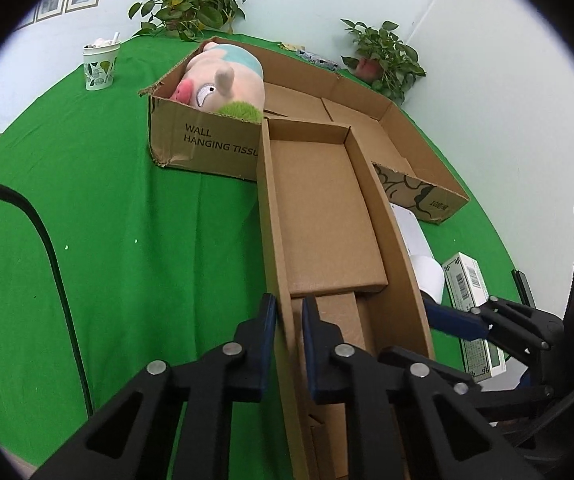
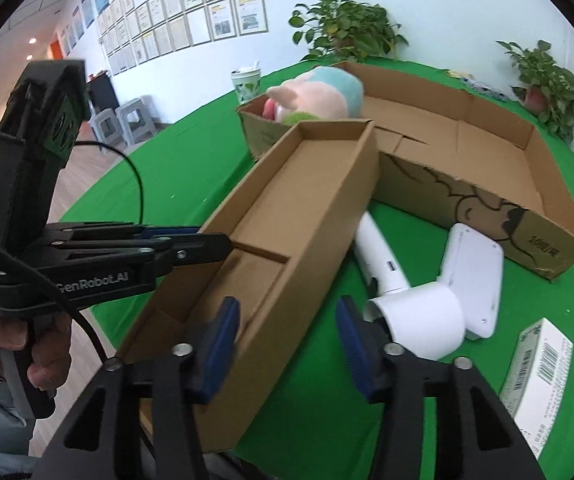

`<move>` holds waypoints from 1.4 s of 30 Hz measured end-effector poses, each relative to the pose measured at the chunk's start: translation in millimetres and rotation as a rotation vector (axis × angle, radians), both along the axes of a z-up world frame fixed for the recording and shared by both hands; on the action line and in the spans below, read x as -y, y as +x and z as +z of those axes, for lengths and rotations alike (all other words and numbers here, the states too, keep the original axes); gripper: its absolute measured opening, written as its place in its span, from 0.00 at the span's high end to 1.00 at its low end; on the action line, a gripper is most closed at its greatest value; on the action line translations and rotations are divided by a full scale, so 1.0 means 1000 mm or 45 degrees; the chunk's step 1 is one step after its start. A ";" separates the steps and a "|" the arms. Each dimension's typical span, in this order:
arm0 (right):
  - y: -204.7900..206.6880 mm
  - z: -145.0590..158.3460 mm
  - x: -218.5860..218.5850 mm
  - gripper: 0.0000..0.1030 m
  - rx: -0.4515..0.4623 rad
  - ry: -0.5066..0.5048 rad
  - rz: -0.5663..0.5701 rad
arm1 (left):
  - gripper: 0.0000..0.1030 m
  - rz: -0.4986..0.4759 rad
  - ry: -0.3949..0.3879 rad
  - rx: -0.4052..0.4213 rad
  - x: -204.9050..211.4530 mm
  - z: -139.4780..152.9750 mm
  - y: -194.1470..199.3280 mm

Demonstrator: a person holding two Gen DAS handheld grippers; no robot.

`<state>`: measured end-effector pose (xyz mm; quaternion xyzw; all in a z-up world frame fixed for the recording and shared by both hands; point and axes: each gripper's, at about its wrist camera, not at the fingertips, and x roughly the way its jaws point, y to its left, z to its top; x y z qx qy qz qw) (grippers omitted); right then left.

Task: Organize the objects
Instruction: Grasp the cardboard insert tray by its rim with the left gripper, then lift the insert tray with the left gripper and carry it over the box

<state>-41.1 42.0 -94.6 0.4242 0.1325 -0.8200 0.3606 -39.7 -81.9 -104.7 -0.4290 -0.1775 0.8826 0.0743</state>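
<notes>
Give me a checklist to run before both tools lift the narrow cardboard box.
1. Left tool clamped on the narrow box wall: ok.
2. Right tool gripping the opposite wall: not ok; its pads straddle it without pressing.
3. Nothing loose inside the narrow box: ok.
4. Hair dryer clear of the box's side: cannot tell; its handle runs right up to it.
5. Free floor in the large box beside the plush pig: ok.

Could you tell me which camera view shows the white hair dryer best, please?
The right wrist view: the hair dryer lies in full sight on the green cloth beside the narrow cardboard box. The left wrist view shows only a white sliver behind that box's wall.
</notes>
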 end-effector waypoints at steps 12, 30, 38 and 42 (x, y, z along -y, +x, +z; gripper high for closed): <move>0.005 -0.004 0.013 0.26 0.002 -0.079 0.077 | 0.87 0.081 -0.029 0.055 0.010 0.003 0.024; 0.003 -0.031 0.025 0.73 0.067 0.037 -0.047 | 0.86 0.102 -0.162 0.142 -0.013 -0.011 0.012; 0.008 -0.011 0.020 0.78 -0.054 -0.002 -0.070 | 0.88 0.119 -0.212 0.031 -0.021 0.015 0.018; 0.009 0.004 0.012 0.78 -0.097 -0.055 -0.095 | 0.89 0.141 -0.264 -0.041 -0.026 0.035 0.016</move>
